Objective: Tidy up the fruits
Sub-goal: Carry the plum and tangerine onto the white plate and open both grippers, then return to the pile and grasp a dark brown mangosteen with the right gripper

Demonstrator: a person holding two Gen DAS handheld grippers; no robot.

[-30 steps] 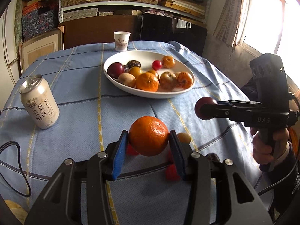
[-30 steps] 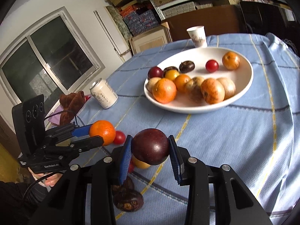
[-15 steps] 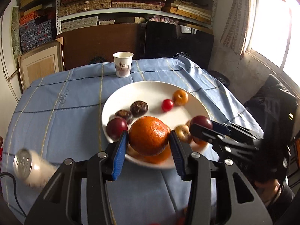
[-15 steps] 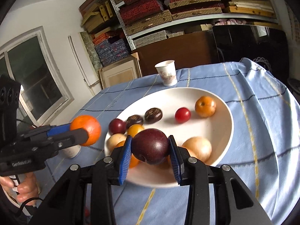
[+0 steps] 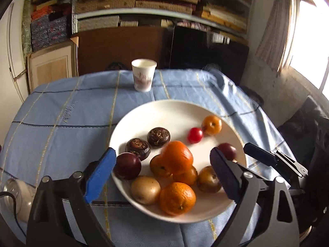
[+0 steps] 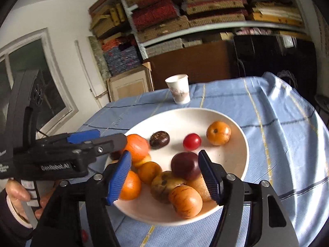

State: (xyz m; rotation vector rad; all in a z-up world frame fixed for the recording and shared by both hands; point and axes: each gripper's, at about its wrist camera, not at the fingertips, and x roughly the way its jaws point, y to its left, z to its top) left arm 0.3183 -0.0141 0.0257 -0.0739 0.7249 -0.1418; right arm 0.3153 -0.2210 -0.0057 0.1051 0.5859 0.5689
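A white bowl (image 5: 176, 111) on the blue tablecloth holds several fruits. My left gripper (image 5: 162, 175) is open above its near side; a blurred orange (image 5: 177, 157) lies free between the jaws on top of the fruit pile. My right gripper (image 6: 164, 173) is open over the bowl (image 6: 236, 127); a dark plum (image 6: 185, 165) sits free between its jaws on the other fruits. The same orange (image 6: 136, 148) shows beside the left gripper's tips in the right wrist view. The plum (image 5: 228, 153) shows by the right gripper's fingers (image 5: 259, 156) in the left wrist view.
A paper cup (image 5: 143, 77) stands behind the bowl near the table's far edge. A drink can (image 5: 17, 197) is at the near left. A small red fruit (image 6: 84, 234) lies on the cloth below the left gripper. Shelves and boxes stand behind the table.
Both grippers have opened over the bowl. The orange has left the left jaws and the plum the right jaws, and both now rest on the fruits in the bowl.
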